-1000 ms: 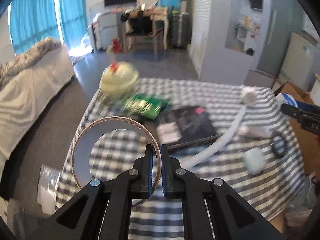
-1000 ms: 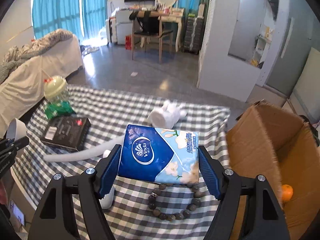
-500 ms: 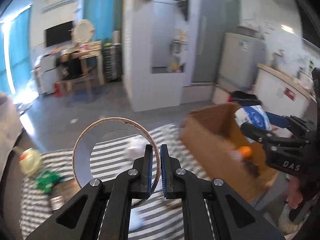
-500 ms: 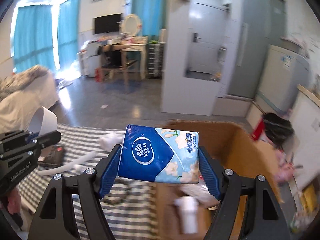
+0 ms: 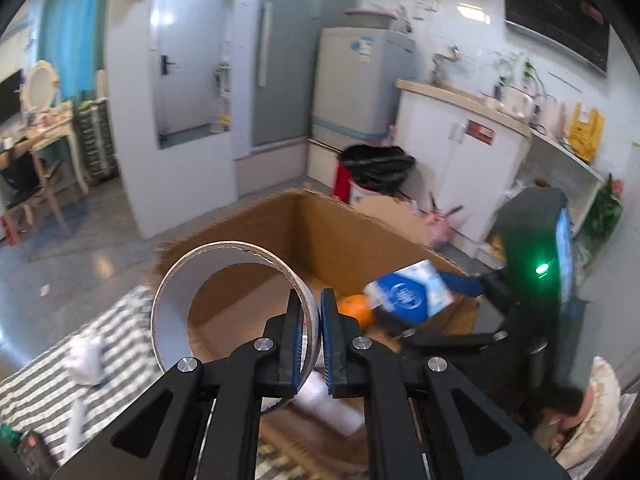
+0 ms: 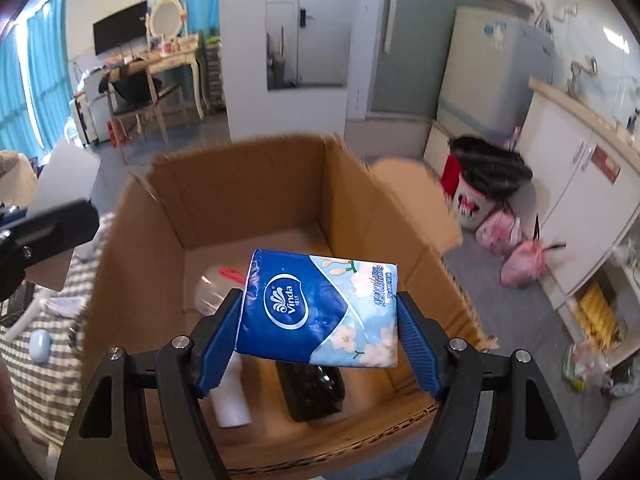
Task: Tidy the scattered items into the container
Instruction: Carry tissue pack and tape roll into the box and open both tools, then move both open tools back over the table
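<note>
My left gripper (image 5: 313,312) is shut on the rim of a wide roll of tape (image 5: 224,304) and holds it above the near edge of the open cardboard box (image 5: 340,232). My right gripper (image 6: 320,312) is shut on a blue Vinda tissue pack (image 6: 320,308), held over the inside of the box (image 6: 256,196). The pack also shows in the left wrist view (image 5: 412,296), with an orange (image 5: 354,308) in the box below it. The box also holds a white bottle (image 6: 232,396), a clear cup (image 6: 214,292) and a black item (image 6: 314,392).
The checked tablecloth (image 5: 44,380) lies left of the box with a crumpled white thing (image 5: 84,356) on it. A small pale blue object (image 6: 40,346) lies on the cloth. A black-bagged bin (image 6: 488,180) and pink bags (image 6: 516,248) stand on the floor to the right.
Both grippers have swung right from the table to the box. The tissue pack has come over the box's inside, and the tape roll has come over its near edge.
</note>
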Available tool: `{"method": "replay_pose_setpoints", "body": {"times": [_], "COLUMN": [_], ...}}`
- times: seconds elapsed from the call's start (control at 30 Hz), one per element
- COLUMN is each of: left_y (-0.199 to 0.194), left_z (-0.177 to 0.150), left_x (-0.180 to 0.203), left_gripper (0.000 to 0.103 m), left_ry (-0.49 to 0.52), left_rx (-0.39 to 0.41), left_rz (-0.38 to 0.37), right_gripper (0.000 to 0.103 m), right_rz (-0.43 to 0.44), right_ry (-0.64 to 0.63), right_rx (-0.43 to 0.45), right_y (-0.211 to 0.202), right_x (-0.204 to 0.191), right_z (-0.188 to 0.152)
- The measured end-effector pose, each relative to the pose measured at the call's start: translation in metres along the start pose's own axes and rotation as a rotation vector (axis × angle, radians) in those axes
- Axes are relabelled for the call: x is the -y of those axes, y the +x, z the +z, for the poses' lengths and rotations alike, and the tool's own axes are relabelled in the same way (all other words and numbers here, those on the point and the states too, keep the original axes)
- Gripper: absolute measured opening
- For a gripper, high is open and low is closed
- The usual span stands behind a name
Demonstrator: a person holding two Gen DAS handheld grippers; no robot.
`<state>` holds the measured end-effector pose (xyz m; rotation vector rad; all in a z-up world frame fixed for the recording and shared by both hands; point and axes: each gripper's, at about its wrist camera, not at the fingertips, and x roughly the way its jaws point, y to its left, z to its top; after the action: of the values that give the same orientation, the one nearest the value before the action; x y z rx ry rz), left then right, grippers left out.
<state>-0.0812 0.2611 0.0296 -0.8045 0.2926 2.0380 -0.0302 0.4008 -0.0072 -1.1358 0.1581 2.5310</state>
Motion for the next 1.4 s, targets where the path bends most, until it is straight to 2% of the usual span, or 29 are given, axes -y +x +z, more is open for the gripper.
{"method": "replay_pose_setpoints", "body": {"times": [0.1,0.13,0.2,0.27,0.37,0.43,0.47,0.53,0.63,0.7,0.73,0.83,0.97,1.1,1.27,1.4], "left_y": [0.024,0.032,0.040,0.047,0.046,0.038,0.031,0.014,-0.018,-0.047,-0.063,-0.108,-0.150,-0.173,-0.170,-0.165], "left_z": [-0.003,-0.005,-0.009,-0.013,-0.018,-0.018,-0.020,-0.021,-0.022,-0.029,-0.035,-0.060,-0.101,-0.149,-0.204,-0.235], "left_x": [0.008,0.009,0.005,0.001,-0.003,-0.007,-0.011,-0.015,-0.027,-0.041,-0.050,-0.085,-0.131,-0.169,-0.194,-0.200], "left_gripper": [0.010,0.015,0.026,0.050,0.072,0.076,0.084,0.090,0.094,0.098,0.102,0.103,0.103,0.103,0.103,0.103], "left_ry": [0.018,0.019,0.007,-0.009,-0.028,-0.041,-0.037,-0.023,-0.047,-0.087,-0.106,-0.167,-0.280,-0.421,-0.488,-0.492], "left_rx": [-0.050,-0.082,-0.135,-0.167,-0.166,-0.163,-0.159,-0.124,-0.049,0.008,0.036,0.101,0.093,0.058,-0.037,-0.072], "left_rz": [-0.019,-0.027,-0.033,-0.018,0.015,-0.003,-0.003,0.035,0.083,0.144,0.190,0.366,0.564,0.704,0.747,0.714], "right_gripper": [0.074,0.074,0.075,0.077,0.081,0.082,0.083,0.083,0.083,0.086,0.087,0.089,0.091,0.091,0.091,0.090], "right_rz": [-0.004,-0.005,-0.001,-0.001,-0.008,0.002,0.008,0.019,0.056,0.095,0.119,0.221,0.330,0.425,0.468,0.459], "right_ry": [0.006,0.009,0.018,0.019,0.035,0.060,0.071,0.092,0.103,0.095,0.083,0.012,-0.114,-0.224,-0.393,-0.458], "right_rx": [-0.021,-0.022,-0.025,-0.024,-0.010,0.008,0.016,0.040,0.092,0.133,0.161,0.242,0.273,0.219,0.129,0.037], "right_y": [0.008,0.008,0.011,0.012,0.011,0.007,0.004,-0.004,-0.023,-0.038,-0.048,-0.077,-0.096,-0.092,-0.073,-0.040], "right_x": [0.009,0.011,0.016,0.019,0.024,0.028,0.030,0.033,0.032,0.026,0.021,-0.006,-0.061,-0.121,-0.194,-0.232], "right_z": [-0.004,-0.006,-0.007,-0.008,-0.007,-0.005,-0.004,-0.002,0.002,0.004,0.005,0.005,0.000,-0.013,-0.045,-0.066]}}
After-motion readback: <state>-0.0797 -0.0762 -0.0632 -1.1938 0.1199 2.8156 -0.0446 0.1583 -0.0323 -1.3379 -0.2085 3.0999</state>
